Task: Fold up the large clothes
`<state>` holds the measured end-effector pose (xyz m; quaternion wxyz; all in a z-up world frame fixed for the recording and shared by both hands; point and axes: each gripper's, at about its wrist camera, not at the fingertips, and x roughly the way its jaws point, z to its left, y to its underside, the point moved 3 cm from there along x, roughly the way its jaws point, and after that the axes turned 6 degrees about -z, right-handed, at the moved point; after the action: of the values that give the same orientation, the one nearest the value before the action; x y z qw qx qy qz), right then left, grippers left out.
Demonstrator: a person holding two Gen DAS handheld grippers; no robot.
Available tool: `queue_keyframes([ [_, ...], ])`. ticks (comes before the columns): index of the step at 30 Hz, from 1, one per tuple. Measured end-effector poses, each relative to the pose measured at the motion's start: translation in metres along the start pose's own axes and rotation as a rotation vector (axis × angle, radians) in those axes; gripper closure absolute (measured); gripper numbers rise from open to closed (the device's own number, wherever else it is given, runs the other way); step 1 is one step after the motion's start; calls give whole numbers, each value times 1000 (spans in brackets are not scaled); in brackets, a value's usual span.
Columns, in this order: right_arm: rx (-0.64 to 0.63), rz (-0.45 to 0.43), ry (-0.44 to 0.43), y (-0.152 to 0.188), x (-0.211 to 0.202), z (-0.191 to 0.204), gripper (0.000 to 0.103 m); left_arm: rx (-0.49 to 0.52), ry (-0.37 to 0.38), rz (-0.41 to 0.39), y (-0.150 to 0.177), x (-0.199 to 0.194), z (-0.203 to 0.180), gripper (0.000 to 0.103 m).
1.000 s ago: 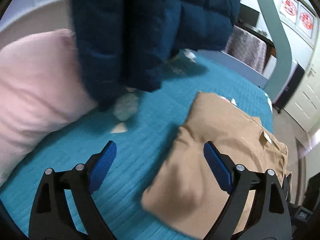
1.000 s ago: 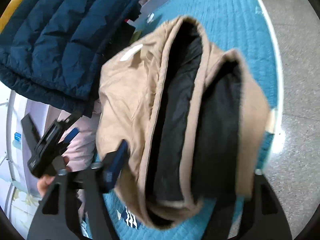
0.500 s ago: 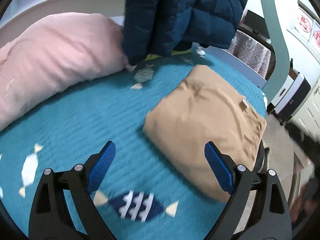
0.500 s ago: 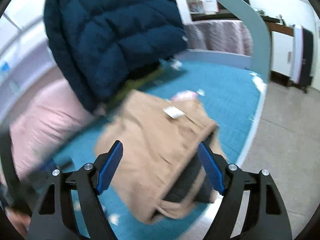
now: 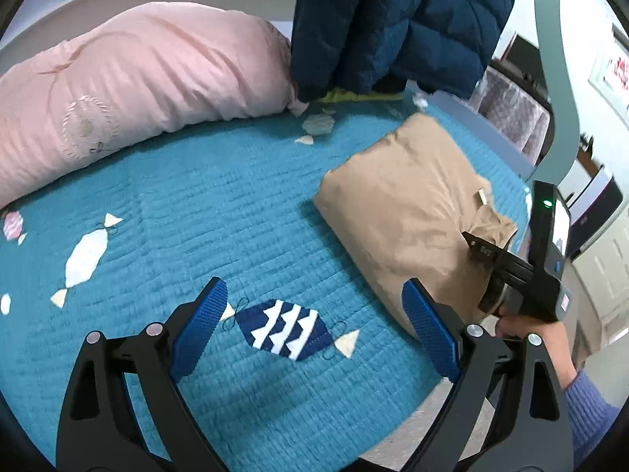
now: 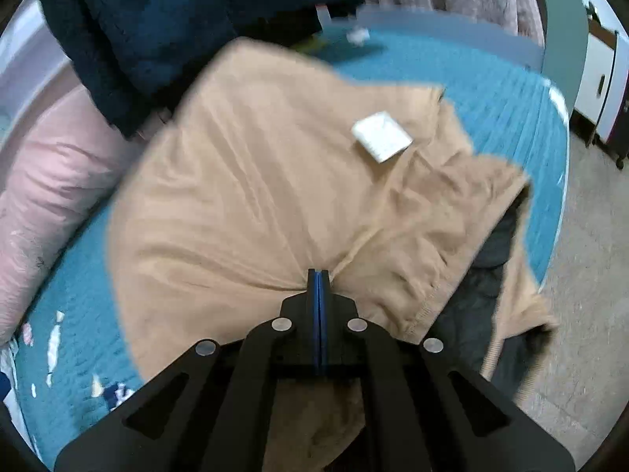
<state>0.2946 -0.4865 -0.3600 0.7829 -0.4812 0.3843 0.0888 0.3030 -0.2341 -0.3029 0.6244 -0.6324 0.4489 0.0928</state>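
Observation:
A folded tan garment (image 5: 405, 204) with a dark lining lies on the teal quilt (image 5: 196, 204) near the bed's right edge. It fills the right wrist view (image 6: 251, 181), with a white label (image 6: 381, 135) on top and the dark lining (image 6: 483, 283) showing at its right. My right gripper (image 6: 319, 273) is shut on a pinch of the tan fabric near its front edge; it also shows in the left wrist view (image 5: 475, 246). My left gripper (image 5: 314, 310) is open and empty above the quilt, left of the garment.
A pink pillow (image 5: 129, 90) lies at the back left. A dark blue puffer jacket (image 5: 397, 19) hangs over the back of the bed. The bed's right edge drops to a grey floor (image 6: 582, 275). A white cabinet (image 6: 601, 74) stands at the far right.
My right gripper has closed on the tan garment's fabric; it was open half a second ago. My left gripper has drawn back from the garment and stays open.

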Motion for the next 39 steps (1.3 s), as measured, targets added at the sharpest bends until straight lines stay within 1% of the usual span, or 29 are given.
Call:
queue_keyframes([
  [2,-38,-34,-18,1,-39,11,98,-1,2,-33,-2,-19,0,12],
  [4,-86,-61,-24,7,-78,25,93,8,-19,-68,-1,-44,1,12],
  [5,-102,-72,-31,10,-92,32,81,5,-28,-79,0,-54,2,12],
  [6,-137,-92,-32,18,-121,44,58,0,-35,-91,1,-69,4,12],
  [8,-183,-143,-9,29,-158,62,32,-13,-51,-123,5,-95,7,12],
  [9,-219,-173,-7,38,-185,74,31,-18,-64,-137,7,-107,8,12],
  [10,-238,-174,-11,46,-201,83,30,-18,-87,-151,11,-123,10,12],
  [11,-245,-177,-10,53,-219,91,26,-16,-114,-149,16,-138,12,12],
  [12,-247,-187,-10,59,-236,97,20,-18,-126,-149,21,-153,14,12],
  [13,-250,-193,-14,64,-248,101,17,-27,-136,-148,25,-163,16,12],
  [14,-264,-201,-17,71,-269,109,16,-41,-156,-150,30,-179,19,11],
  [16,-273,-217,-22,83,-299,118,12,-47,-177,-175,39,-209,22,10],
  [17,-276,-226,-22,87,-314,124,9,-42,-198,-185,45,-227,24,9],
  [18,-284,-233,-30,92,-325,127,9,-37,-226,-186,50,-241,25,6],
  [19,-297,-239,-41,98,-339,133,8,-34,-258,-180,54,-254,27,6],
  [23,-322,-268,-66,116,-392,147,8,-48,-280,-206,69,-307,31,5],
  [25,-328,-281,-68,124,-412,150,8,-50,-315,-207,77,-332,32,5],
  [26,-330,-289,-71,127,-424,152,8,-45,-319,-212,82,-344,31,5],
  [30,-343,-297,-73,141,-455,157,7,-10,-345,-225,94,-385,27,5],
  [35,-360,-276,-124,156,-484,167,7,-34,-364,-275,105,-433,26,5],
  [37,-358,-274,-138,158,-496,170,7,-36,-335,-287,108,-449,25,5],
  [38,-360,-272,-132,159,-502,173,7,-34,-344,-283,109,-455,25,5],
  [39,-359,-271,-135,159,-508,174,7,-25,-381,-286,110,-463,24,5],
])
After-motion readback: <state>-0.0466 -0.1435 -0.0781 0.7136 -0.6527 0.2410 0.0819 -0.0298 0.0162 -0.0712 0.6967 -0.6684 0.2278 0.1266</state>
